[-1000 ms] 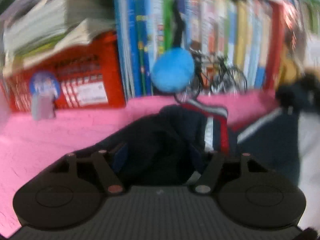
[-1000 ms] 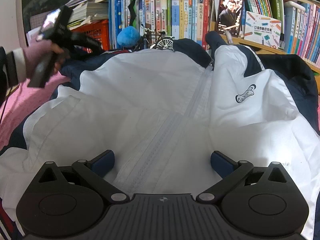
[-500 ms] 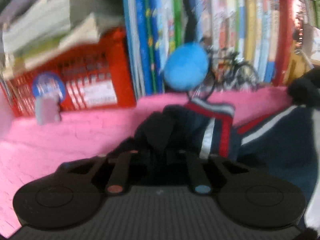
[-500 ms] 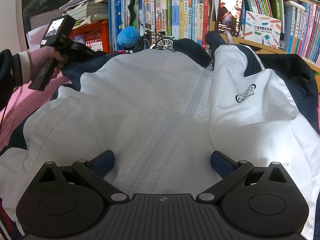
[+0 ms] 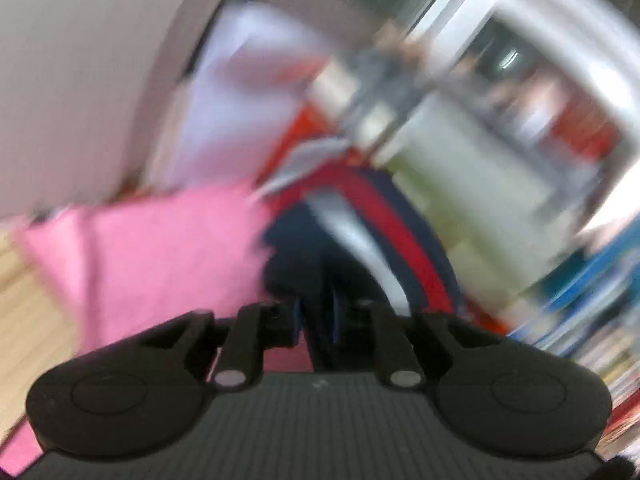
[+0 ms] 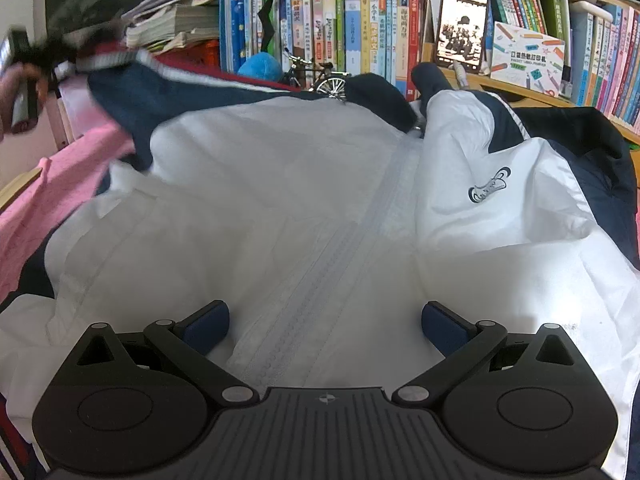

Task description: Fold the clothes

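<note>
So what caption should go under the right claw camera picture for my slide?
Open right claw hovers over the white jacket while the left claw pulls its striped sleeve cuff out sideways.

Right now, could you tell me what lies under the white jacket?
A pink blanket shows beneath the white jacket along its left edge. Whether the blanket continues under the jacket's middle is hidden by the fabric.

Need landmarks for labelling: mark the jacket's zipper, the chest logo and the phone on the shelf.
zipper (image 6: 320, 264), right wrist view, middle of the closed teeth.
chest logo (image 6: 489, 186), right wrist view, centre of the dark emblem.
phone (image 6: 462, 24), right wrist view, middle of its lit screen.
</note>
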Action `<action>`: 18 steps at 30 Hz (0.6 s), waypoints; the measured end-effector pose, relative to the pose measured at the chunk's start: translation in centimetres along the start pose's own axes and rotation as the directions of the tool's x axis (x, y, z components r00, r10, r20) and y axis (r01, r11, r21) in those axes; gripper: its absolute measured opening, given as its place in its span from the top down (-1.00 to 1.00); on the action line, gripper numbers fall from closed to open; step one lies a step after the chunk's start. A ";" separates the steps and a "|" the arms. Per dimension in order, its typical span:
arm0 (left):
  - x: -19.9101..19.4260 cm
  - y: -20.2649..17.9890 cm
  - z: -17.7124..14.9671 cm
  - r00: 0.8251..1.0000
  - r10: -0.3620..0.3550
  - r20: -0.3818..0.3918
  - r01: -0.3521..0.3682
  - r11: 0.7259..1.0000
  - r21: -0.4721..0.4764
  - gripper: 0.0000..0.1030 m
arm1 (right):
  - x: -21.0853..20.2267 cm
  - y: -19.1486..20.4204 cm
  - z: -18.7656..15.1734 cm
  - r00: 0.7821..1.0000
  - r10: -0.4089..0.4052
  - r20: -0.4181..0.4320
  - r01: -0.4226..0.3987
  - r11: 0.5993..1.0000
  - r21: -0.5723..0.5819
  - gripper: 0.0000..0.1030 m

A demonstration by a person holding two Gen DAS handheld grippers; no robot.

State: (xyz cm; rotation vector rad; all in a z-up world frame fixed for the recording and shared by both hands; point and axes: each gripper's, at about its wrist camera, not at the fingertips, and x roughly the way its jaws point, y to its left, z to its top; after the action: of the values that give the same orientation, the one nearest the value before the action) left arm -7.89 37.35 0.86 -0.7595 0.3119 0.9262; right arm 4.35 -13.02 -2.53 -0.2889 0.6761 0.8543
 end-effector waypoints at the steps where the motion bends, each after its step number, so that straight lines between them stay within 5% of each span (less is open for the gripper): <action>1: 0.5 0.2 -0.9 0.999 0.044 -0.025 -0.043 0.998 0.038 0.70 | 0.0 -0.1 0.0 1.000 0.001 0.000 -0.001 1.000 0.000 -1.00; 4: 0.2 -0.3 -2.3 1.000 -0.004 -0.018 0.005 0.997 0.076 0.39 | 0.0 -0.2 0.0 1.000 0.003 0.000 -0.003 1.000 -0.001 -1.00; 6: -0.7 -0.4 -2.1 0.997 -0.075 -0.010 0.075 0.996 0.042 0.02 | 0.0 -0.2 0.0 1.000 0.004 0.000 -0.004 1.000 -0.002 -1.00; 9: -2.1 0.0 -1.5 0.980 -0.197 0.013 0.198 0.978 -0.065 -0.20 | 0.0 -0.3 -0.1 1.000 0.006 0.001 -0.006 1.000 -0.003 -1.00; 11: -2.8 0.8 -0.8 0.956 -0.291 0.036 0.292 0.936 -0.194 -0.21 | 0.0 -0.3 -0.1 1.000 0.007 0.001 -0.007 1.000 -0.003 -1.00; 13: -2.8 2.0 -0.6 0.920 -0.389 0.036 0.375 0.852 -0.366 -0.22 | 0.0 -0.3 -0.1 1.000 0.007 0.001 -0.007 1.000 -0.003 -1.00; 15: -3.7 1.6 -0.5 0.924 -0.382 -0.001 0.359 0.869 -0.341 -0.21 | 0.0 -0.3 -0.1 1.000 0.006 0.001 -0.006 1.000 -0.003 -1.00; 17: -5.8 -0.9 -0.7 0.962 -0.270 -0.037 0.267 0.960 -0.082 -0.21 | 0.0 -0.3 0.0 1.000 0.007 0.001 -0.007 1.000 -0.003 -1.00; 18: -7.1 -2.4 -1.2 0.976 -0.215 -0.025 0.216 0.973 0.076 -0.21 | 0.0 -0.3 0.0 1.000 0.007 0.001 -0.007 1.000 -0.003 -1.00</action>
State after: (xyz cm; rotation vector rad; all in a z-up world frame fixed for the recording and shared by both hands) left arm -9.99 31.35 4.92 -0.7138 0.2727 0.6993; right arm 4.53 -13.20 -2.57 -0.2888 0.6751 0.8624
